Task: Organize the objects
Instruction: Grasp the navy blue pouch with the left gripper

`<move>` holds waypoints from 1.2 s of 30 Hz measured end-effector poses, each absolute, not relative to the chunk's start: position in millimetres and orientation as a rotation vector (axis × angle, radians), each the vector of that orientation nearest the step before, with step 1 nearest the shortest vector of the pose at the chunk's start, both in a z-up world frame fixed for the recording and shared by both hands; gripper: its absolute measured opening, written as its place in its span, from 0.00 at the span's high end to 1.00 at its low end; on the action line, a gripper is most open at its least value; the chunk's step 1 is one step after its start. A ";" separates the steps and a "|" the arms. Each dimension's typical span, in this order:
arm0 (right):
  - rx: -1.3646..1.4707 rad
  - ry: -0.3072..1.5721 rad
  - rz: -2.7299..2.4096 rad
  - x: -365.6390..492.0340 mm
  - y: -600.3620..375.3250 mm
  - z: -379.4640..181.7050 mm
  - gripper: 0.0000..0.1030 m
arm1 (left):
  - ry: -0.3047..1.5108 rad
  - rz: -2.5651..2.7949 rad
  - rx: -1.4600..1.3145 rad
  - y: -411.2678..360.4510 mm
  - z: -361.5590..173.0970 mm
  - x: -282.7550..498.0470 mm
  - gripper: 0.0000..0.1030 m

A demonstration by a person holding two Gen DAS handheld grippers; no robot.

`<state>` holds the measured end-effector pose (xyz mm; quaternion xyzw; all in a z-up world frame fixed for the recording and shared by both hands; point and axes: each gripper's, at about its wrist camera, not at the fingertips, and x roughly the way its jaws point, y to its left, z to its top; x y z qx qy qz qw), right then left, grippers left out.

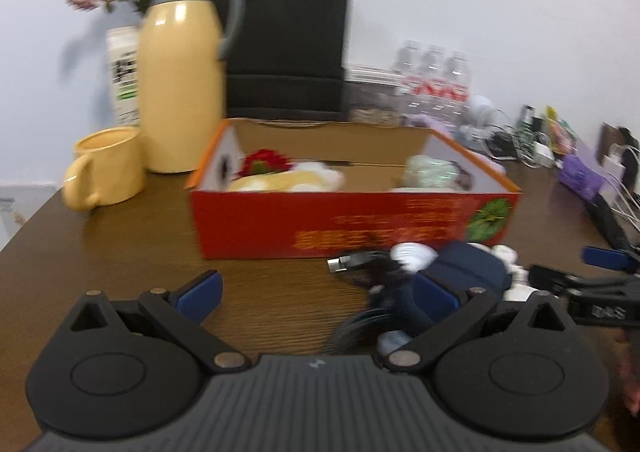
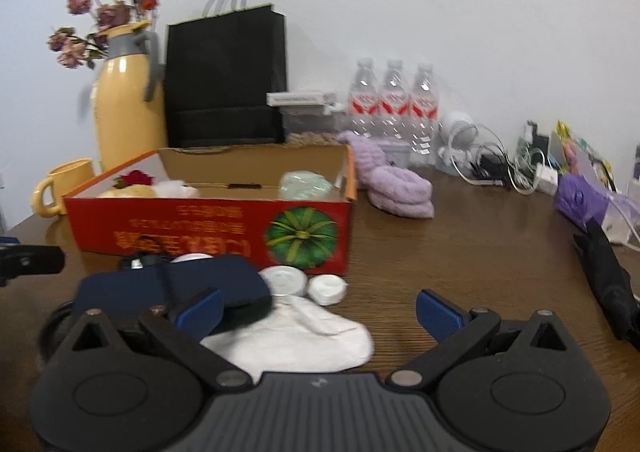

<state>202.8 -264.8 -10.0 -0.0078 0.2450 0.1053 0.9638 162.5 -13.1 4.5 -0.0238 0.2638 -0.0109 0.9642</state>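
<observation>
A red open cardboard box [image 1: 352,219] [image 2: 208,223] stands on the brown table and holds a red flower, a pale soft toy and a light green packet. In front of it lie a dark blue pouch [image 2: 172,288] [image 1: 468,268], a black cable [image 1: 360,264], two white round lids [image 2: 286,280] and a white cloth [image 2: 296,340]. My left gripper [image 1: 316,292] is open and empty, left of the pouch. My right gripper [image 2: 320,310] is open and empty over the white cloth, its left finger by the pouch. It also shows in the left wrist view [image 1: 600,284].
A yellow thermos [image 1: 182,67] and yellow mug [image 1: 106,167] stand left of the box, a black paper bag [image 2: 226,79] behind it. Water bottles [image 2: 394,103], a purple towel [image 2: 396,183], tangled chargers [image 2: 492,163] and a black folded umbrella [image 2: 612,284] sit to the right.
</observation>
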 end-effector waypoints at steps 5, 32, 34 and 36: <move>0.025 0.489 0.250 221.3 -284.7 -9.0 0.02 | 0.563 -0.145 0.059 -55.1 12.6 174.8 0.00; -0.019 0.411 0.320 237.6 -318.8 -4.0 0.06 | 0.883 -0.330 0.246 -117.2 -18.4 255.4 0.23; -0.019 0.406 0.318 236.7 -318.9 -3.3 0.06 | 0.872 -0.326 0.249 -118.6 -17.6 252.1 0.30; -0.017 0.406 0.314 236.5 -319.7 -3.4 0.06 | 0.857 -0.319 0.242 -119.7 -15.8 248.0 0.32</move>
